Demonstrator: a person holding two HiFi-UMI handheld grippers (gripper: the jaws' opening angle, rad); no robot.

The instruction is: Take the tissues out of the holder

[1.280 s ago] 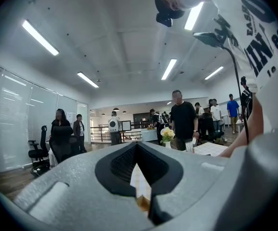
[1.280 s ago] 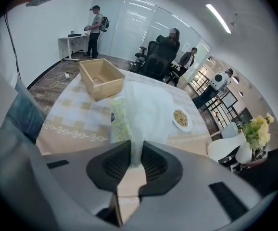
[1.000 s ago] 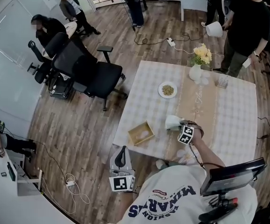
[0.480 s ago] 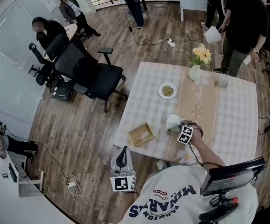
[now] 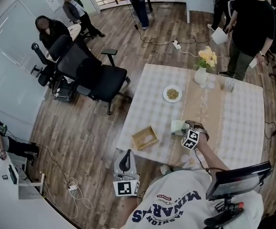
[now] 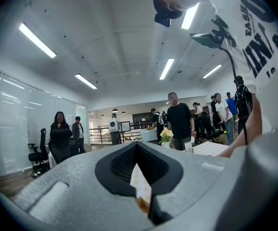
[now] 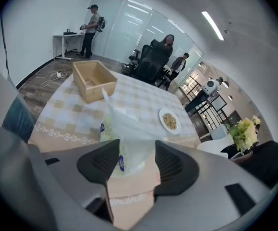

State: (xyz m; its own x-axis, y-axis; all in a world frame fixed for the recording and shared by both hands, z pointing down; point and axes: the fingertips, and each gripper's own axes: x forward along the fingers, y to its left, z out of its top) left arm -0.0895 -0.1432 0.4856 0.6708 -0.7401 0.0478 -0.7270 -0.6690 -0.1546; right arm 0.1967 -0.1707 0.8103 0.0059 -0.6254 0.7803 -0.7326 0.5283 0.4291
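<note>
A pack of tissues (image 5: pixel 177 126) in clear plastic wrap lies on the beige runner of the checked table. My right gripper (image 5: pixel 184 130) hovers just over it, pointing steeply down. In the right gripper view the tissue pack (image 7: pixel 129 129) shows between the jaws of my right gripper (image 7: pixel 137 160), which have just been opening and stand wide apart, clear of the wrap. The wooden holder (image 5: pixel 144 137), an open box, sits near the table's left front edge, also seen as the holder (image 7: pixel 94 81) beyond the pack. My left gripper (image 5: pixel 124 162) hangs off the table's near corner, its tips (image 6: pixel 137 146) together on nothing.
A plate of food (image 5: pixel 172 94), a white vase of yellow flowers (image 5: pixel 202 70) and a glass (image 5: pixel 229 85) stand on the far half of the table. A black office chair (image 5: pixel 92 75) is left of the table. Several people stand or sit around the room.
My right gripper has lifted slightly and its jaws have spread, letting go of the tissue pack, which now rests on the runner. The left gripper has stayed where it was.
</note>
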